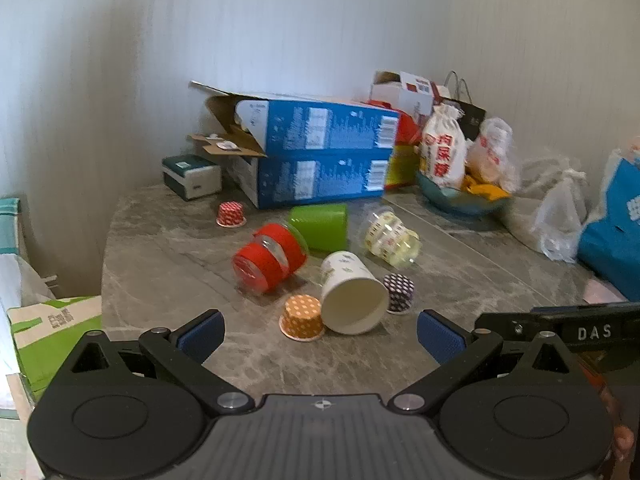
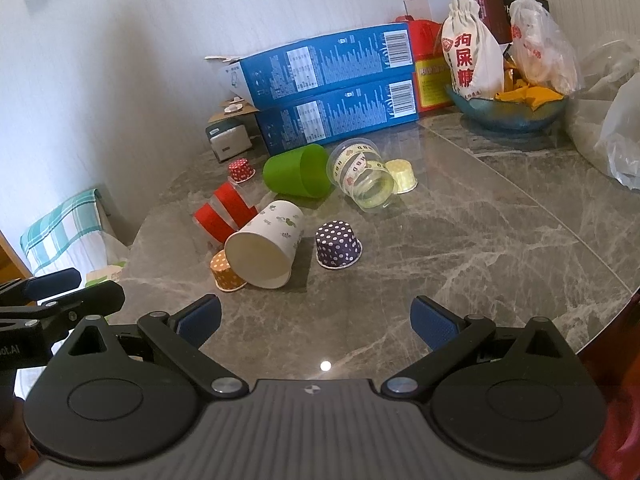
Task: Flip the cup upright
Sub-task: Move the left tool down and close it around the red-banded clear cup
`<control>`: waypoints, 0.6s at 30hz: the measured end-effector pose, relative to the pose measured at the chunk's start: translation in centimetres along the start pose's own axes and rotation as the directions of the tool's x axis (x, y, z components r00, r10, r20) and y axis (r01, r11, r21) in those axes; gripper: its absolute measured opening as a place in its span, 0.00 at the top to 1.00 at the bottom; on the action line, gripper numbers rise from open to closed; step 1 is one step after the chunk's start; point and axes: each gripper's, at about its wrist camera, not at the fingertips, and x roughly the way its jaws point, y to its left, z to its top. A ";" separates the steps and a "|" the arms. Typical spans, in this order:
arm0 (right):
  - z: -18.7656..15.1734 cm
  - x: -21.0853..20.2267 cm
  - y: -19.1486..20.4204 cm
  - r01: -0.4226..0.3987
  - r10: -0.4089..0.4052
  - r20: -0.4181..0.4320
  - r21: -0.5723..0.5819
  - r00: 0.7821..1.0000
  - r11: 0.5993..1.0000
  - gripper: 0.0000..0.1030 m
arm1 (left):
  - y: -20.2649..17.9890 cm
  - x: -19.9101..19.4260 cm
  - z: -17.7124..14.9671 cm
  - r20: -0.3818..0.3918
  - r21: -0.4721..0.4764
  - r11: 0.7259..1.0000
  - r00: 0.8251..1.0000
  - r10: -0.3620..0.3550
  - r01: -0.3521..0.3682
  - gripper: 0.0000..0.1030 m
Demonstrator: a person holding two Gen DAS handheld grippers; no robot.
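Left wrist view first: the left gripper (image 1: 320,334) hovers low over the grey marble table (image 1: 168,248), blue-padded fingers (image 1: 200,336) spread wide, nothing between them. Right ahead of the gap lies the white paper cup (image 1: 352,294), tipped on its side, open mouth facing the camera. An orange polka-dot cupcake liner (image 1: 302,316) sits mouth-down, touching the cup's rim on the left; a dark polka-dot liner (image 1: 398,292) sits just beside it on the right. Behind them a clear cup with red bands (image 1: 270,258) lies on its side, then a green plastic cup (image 1: 320,226), also toppled, and a clear cup wrapped in patterned tape (image 1: 390,236), down as well. A small red dotted liner (image 1: 231,214) stands apart, nearer the stacked blue cartons (image 1: 320,160) along the wall.

Over to the right wrist view: the right gripper (image 2: 316,322) is also clear of everything, its fingers (image 2: 434,324) wide apart over bare marble, holding nothing. The paper cup (image 2: 266,250) lies ahead and to the left of it, mouth toward the lens, the orange liner (image 2: 225,270) tucked against its rim. The purple dotted liner (image 2: 338,244) sits just to its right, not touching. A pale yellow liner (image 2: 402,176) rests against the taped clear cup (image 2: 364,176). At the back right, a blue bowl (image 2: 506,112) carries a white drawstring bag (image 2: 472,50) with red characters.
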 end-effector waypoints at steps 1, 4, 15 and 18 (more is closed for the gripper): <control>0.0 0.1 0.0 -0.005 0.005 0.003 -0.002 1.000 1.000 0.01 | 0.1 0.1 0.0 0.014 -0.003 1.000 1.000 0.006 -0.006 0.00; 0.4 0.6 -0.1 -0.026 0.027 0.032 -0.025 0.999 0.999 0.01 | 0.5 0.5 0.2 0.029 -0.014 1.000 1.000 0.001 -0.001 0.00; 7.4 7.4 -0.3 -0.032 0.023 -0.087 -0.095 0.996 0.995 0.01 | 4.1 4.1 1.3 -0.081 -0.007 0.998 0.995 -0.056 0.055 0.00; 7.0 7.6 -0.1 -0.040 0.034 -0.078 -0.070 0.996 0.997 0.01 | 4.9 6.0 3.1 -0.091 0.091 0.996 0.996 -0.016 0.024 0.00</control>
